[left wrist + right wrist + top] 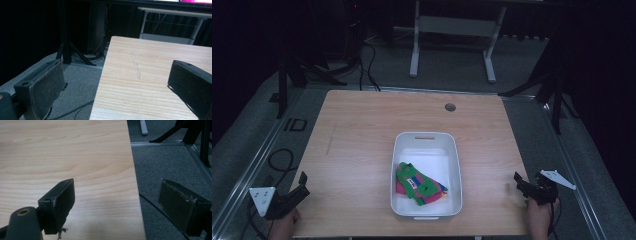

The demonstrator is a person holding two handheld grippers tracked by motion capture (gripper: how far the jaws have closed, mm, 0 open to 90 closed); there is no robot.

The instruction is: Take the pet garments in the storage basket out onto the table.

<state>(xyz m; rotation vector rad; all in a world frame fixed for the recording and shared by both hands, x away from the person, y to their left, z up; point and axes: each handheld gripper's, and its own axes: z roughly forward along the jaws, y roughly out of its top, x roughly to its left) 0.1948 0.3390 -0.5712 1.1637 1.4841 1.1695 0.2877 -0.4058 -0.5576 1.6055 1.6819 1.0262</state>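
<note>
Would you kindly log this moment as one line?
left gripper: open, empty, table's left edge | right gripper: open, empty, right edge | socks: in white bin

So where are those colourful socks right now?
In the high view, the socks lie in the near half of the white tub at the table's middle, between and apart from both grippers.

A light wooden rectangular table (362, 150) stands on grey carpet. A white rectangular plastic tub (453, 165) sits directly on it, toward the near edge. Beyond the tub, a small round grey grommet (450, 107) marks the tabletop.
</note>
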